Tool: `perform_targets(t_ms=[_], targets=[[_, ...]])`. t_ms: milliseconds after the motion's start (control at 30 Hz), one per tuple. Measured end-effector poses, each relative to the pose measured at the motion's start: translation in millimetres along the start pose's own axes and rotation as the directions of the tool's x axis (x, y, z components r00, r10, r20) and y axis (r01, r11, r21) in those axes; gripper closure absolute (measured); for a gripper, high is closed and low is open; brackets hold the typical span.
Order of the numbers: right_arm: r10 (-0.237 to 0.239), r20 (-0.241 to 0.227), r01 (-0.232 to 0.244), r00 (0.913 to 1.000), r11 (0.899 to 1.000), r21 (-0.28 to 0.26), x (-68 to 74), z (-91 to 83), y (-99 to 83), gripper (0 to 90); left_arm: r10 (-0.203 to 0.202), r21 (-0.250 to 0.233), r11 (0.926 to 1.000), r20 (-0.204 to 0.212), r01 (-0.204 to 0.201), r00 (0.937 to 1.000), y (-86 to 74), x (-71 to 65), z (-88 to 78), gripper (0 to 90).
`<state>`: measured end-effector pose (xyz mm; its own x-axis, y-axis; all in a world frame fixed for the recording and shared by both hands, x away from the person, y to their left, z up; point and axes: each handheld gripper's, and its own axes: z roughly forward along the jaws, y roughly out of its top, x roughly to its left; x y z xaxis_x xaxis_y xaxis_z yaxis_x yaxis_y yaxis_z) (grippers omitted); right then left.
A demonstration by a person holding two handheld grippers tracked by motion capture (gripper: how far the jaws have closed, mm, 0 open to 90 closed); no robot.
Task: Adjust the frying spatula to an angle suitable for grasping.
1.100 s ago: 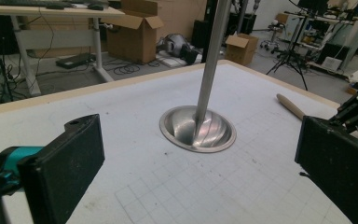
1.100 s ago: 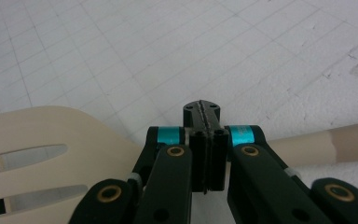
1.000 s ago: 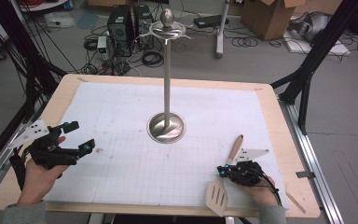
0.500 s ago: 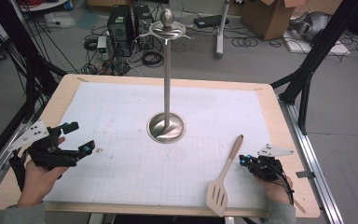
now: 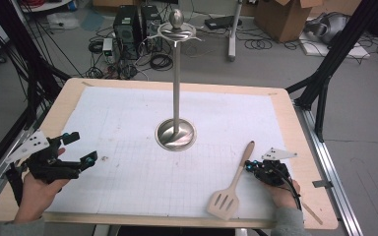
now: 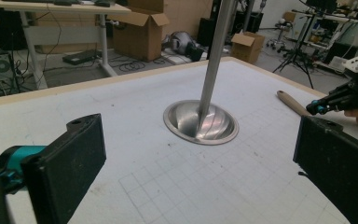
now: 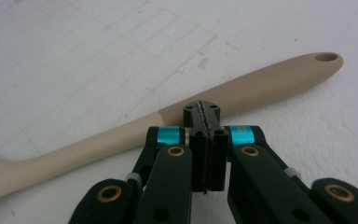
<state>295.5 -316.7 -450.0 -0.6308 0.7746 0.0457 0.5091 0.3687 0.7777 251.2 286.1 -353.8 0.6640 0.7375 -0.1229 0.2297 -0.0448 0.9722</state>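
Observation:
A beige slotted spatula (image 5: 236,179) lies flat on the white grid mat near the front right, its handle (image 7: 265,81) pointing away from me. My right gripper (image 5: 248,166) rests just right of that handle. Its jaws are pressed together with nothing between them, and its tips (image 7: 204,115) sit right at the handle's edge; I cannot tell if they touch it. A tall metal stand (image 5: 176,133) with a round base (image 6: 200,122) rises from the middle of the mat. My left gripper (image 5: 82,147) hovers at the front left, open and empty (image 6: 200,172).
The mat covers a wooden table (image 5: 295,128). The stand's pole carries a small hooked top (image 5: 176,30) high above the mat. In the left gripper view the right gripper (image 6: 319,106) shows far off beside the spatula handle (image 6: 291,101).
My right gripper has slid rightwards off the spatula's handle and now lies beside it, still shut. The spatula and the left gripper have stayed put.

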Motion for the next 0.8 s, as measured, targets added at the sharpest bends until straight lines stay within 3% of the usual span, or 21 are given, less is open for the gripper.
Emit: perform_targets(t_ms=[500, 800], targets=[[-0.012, 0.008, 0.012, 0.9999, 1.0, -0.014, 3.2, 14.0, 11.5, 90.0, -0.004, -0.001, 1.0, -0.011, 0.004, 0.9999, -3.9, -1.0, -11.6, 2.7], [-0.035, -0.016, 0.035, 0.9992, 0.999, -0.014, 4.2, 27.1, 22.0, 90.0, 0.015, 0.015, 0.9998, -0.021, -0.015, 0.9997, -5.2, -7.2, -15.4, 2.7]])
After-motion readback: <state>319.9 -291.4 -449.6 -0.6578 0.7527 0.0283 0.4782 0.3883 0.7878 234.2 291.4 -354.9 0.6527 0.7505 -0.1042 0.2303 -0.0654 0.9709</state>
